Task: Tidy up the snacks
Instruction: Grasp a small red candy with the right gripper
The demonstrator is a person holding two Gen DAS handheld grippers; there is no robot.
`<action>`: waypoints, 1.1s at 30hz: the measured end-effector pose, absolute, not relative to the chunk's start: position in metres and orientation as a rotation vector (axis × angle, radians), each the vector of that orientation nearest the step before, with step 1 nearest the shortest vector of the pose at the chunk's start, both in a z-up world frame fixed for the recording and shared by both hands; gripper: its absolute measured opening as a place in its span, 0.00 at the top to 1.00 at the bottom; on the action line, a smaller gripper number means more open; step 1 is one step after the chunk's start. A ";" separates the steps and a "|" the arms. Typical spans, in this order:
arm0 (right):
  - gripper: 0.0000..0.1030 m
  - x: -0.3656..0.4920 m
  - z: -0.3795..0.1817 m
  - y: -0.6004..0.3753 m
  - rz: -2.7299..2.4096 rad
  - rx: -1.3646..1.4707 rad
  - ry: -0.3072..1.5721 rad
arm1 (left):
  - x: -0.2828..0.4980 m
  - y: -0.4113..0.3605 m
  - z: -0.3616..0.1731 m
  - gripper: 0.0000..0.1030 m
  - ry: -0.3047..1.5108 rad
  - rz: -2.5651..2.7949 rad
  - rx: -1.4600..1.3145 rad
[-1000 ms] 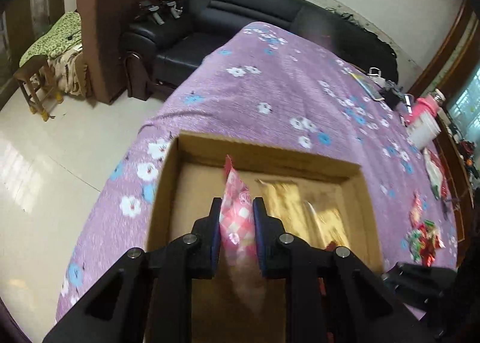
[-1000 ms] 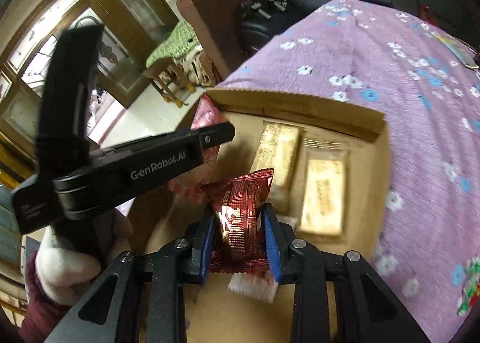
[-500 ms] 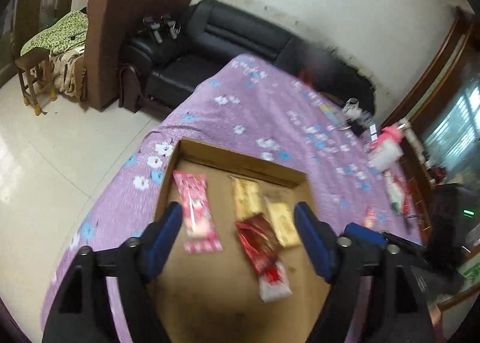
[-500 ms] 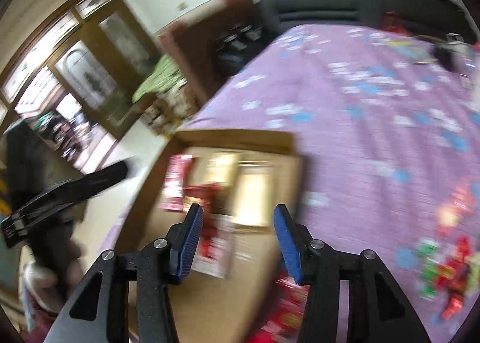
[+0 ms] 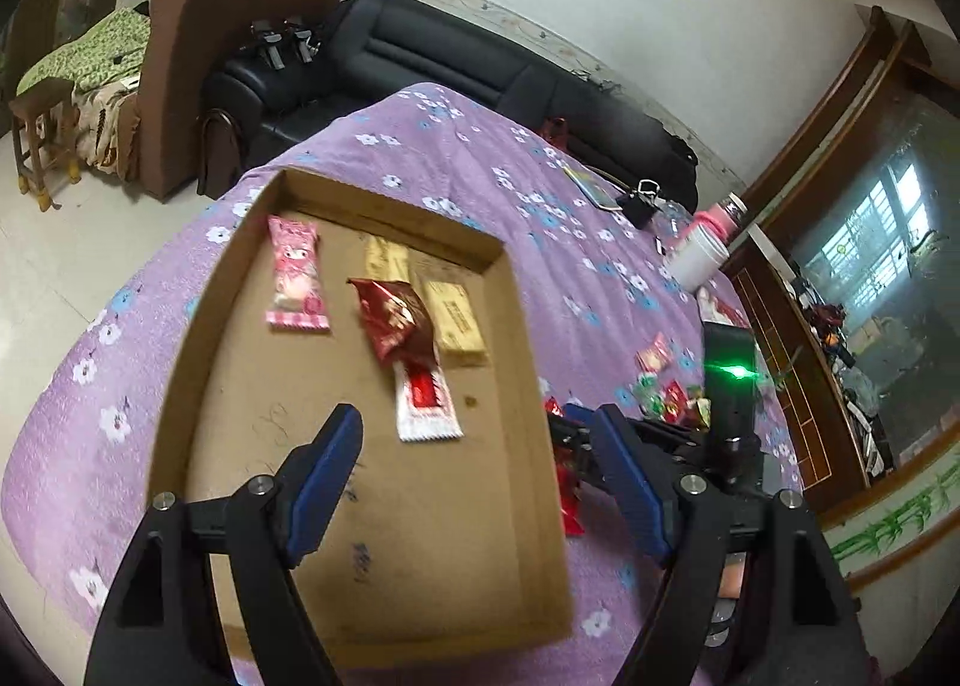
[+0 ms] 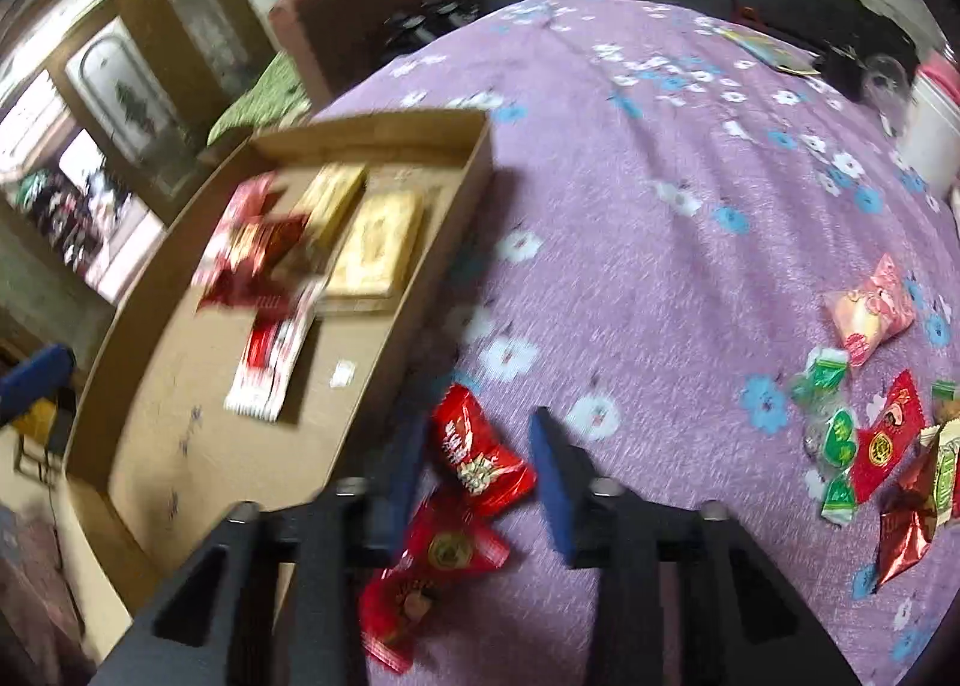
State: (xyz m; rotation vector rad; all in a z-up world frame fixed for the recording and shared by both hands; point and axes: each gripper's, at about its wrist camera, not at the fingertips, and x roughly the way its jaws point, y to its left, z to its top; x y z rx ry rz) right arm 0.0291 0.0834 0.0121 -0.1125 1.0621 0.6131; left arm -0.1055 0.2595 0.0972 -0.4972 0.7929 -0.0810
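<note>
Left wrist view: the left gripper (image 5: pixel 474 446) is seen with its blue fingers (image 5: pixel 327 470) spread wide and nothing held between them, above the near part of the cardboard box (image 5: pixel 534 446). Further in, on the box floor, a red and white packet (image 5: pixel 423 398) is seen, with a dark red packet (image 5: pixel 393 317) lying partly on its far end. Two gold bars (image 5: pixel 453 317) lie next to it, and a pink packet (image 5: pixel 294 281) lies apart on the left. In the right wrist view, the right gripper (image 6: pixel 480 470) is held low over the purple flowered surface (image 6: pixel 660 242), fingers spread apart, with a red snack (image 6: pixel 480 458) lying loose between them and another red packet (image 6: pixel 432 560) just below it. More snacks (image 6: pixel 870 434) are scattered far off on the right.
</note>
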 end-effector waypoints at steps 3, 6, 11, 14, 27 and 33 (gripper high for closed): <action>0.81 0.010 0.011 0.077 0.628 -0.173 1.054 | -0.109 0.247 0.100 0.24 0.791 -0.091 -0.476; 0.81 -0.019 0.010 0.061 0.639 -0.246 1.032 | -0.109 0.237 0.100 0.24 0.791 -0.103 -0.463; 0.81 -0.037 0.009 0.018 0.542 -0.288 1.035 | -0.106 0.214 0.097 0.24 0.814 -0.159 -0.428; 0.81 -0.031 0.010 -0.001 0.460 -0.275 1.034 | -0.106 0.209 0.095 0.24 0.812 -0.168 -0.428; 0.68 0.016 0.009 0.064 0.618 -0.061 1.038 | -0.126 0.190 0.095 0.24 0.825 -0.165 -0.258; 0.79 0.011 0.010 0.037 0.540 -0.055 1.026 | -0.126 0.154 0.087 0.24 0.837 -0.283 -0.084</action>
